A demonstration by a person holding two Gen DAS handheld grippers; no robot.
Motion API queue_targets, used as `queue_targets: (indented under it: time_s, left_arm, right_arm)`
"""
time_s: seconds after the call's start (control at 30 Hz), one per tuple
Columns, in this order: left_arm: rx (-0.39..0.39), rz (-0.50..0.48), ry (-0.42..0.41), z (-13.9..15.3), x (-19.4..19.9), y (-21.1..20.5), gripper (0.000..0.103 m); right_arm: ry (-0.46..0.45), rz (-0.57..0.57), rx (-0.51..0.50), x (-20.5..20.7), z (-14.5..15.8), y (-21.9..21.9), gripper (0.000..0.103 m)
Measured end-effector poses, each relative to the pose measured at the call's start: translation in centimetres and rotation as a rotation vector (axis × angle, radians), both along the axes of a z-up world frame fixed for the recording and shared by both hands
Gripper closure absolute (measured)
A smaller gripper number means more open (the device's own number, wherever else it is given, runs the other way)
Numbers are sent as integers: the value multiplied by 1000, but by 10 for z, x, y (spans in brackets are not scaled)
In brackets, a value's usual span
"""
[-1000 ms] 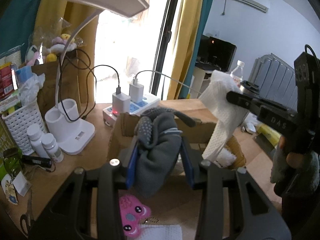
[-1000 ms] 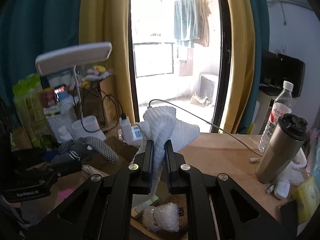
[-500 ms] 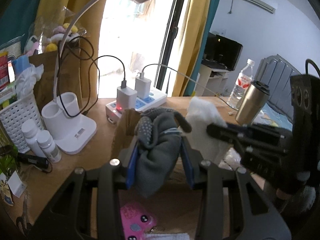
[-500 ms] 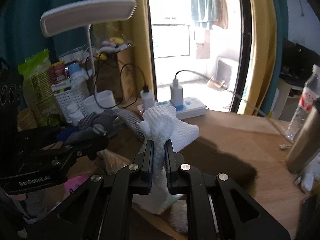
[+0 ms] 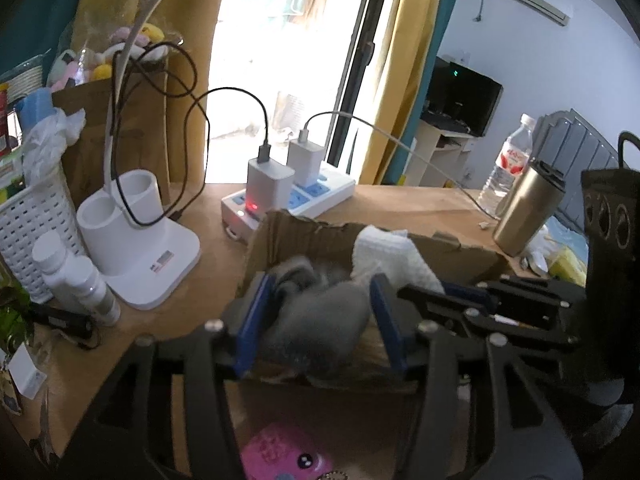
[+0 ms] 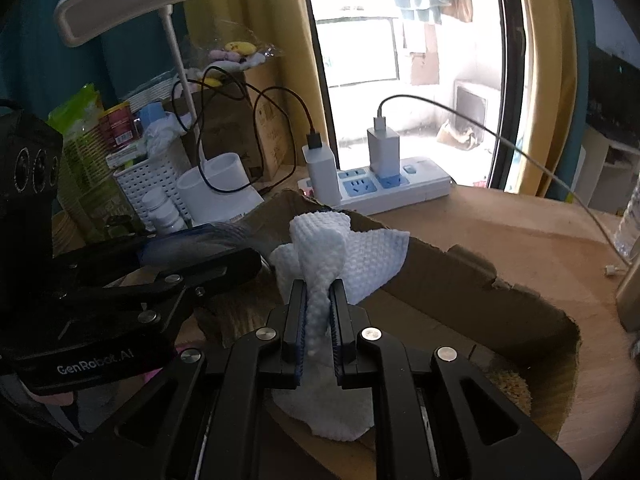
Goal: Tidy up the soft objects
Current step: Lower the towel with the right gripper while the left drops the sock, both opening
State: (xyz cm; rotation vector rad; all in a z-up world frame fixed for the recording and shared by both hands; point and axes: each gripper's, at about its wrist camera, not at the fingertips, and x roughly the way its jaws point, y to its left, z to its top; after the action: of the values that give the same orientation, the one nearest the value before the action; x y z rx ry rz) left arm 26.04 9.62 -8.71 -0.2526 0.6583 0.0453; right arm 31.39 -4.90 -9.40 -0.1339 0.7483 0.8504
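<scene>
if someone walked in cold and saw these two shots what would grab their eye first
Probably the white waffle cloth pinched in the right gripper over the torn cardboard box. Next, the blurred grey sock between the left gripper's blue pads, at the same box. Behind, a white power strip with two chargers sits before the bright window.
</scene>
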Motion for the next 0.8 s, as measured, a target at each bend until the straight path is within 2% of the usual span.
queue_targets:
  time_s: [0.03, 0.13, 0.3, 0.57, 0.8]
  left_arm:
    - [0, -3, 3, -1, 1, 0, 48]
    - [1, 1, 5, -1, 1, 2, 34]
    - [-17, 19, -8, 3, -7, 10, 31]
    - [-1, 9, -17, 10, -18, 5, 30]
    - [3, 14, -27, 16, -33, 1, 30]
  right_arm:
    - [14, 0, 5, 2, -1, 0, 89]
    - [56, -7, 16, 8, -4, -1, 85]
    - [88, 15, 3, 7, -9, 1, 54]
    - [30, -43, -13, 0, -5, -7, 45]
    - [12, -152, 81, 3, 10, -40, 39]
